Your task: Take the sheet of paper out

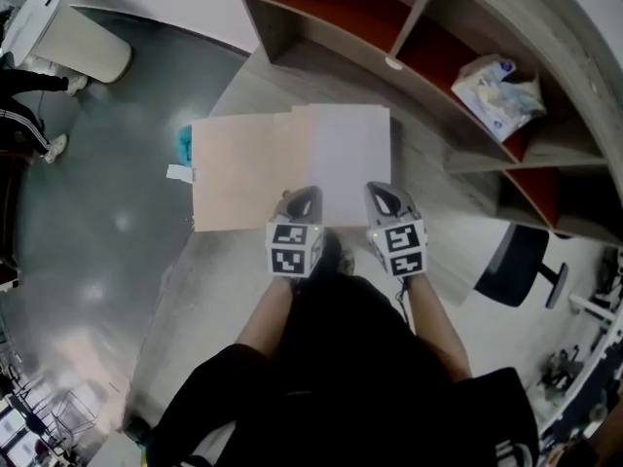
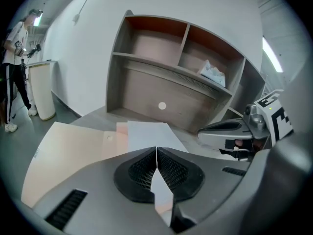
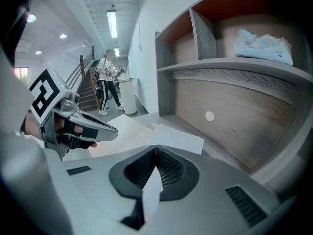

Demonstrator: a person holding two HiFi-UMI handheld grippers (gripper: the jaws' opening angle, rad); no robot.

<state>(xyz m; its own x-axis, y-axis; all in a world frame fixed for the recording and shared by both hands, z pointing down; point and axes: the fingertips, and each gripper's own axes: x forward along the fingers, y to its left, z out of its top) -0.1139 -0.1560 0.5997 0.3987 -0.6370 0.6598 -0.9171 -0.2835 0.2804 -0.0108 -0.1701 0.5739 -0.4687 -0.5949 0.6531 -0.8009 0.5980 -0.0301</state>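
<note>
On the table (image 1: 268, 71), the sheet of paper (image 1: 352, 159) lies on the right half of an open beige folder (image 1: 243, 173), with its near edge pinched at two spots. The left gripper (image 1: 304, 195) is closed on that edge. In the left gripper view the white paper shows as a thin strip between its pads. The right gripper (image 1: 383, 191) is closed on the same edge in the same way, just beside the left.

The step in hand looks to be drawing the sheet clear of the folder. To do it well, both grippers should move together at one pace and one height, so the paper neither buckles nor tears between them. A low pull toward the person, sliding the sheet flat off the folder, seems safest. The folder may drag along, since nothing holds it down.

Behind the folder stands a shelf unit (image 1: 428, 27) with a crumpled plastic packet (image 1: 496, 90) in one compartment. It is well apart from the sheet and would block only a push forward. An office chair (image 1: 516, 261) stands to the right, and a white bin (image 1: 58, 27) and a person (image 1: 19, 129) are far off to the left.
</note>
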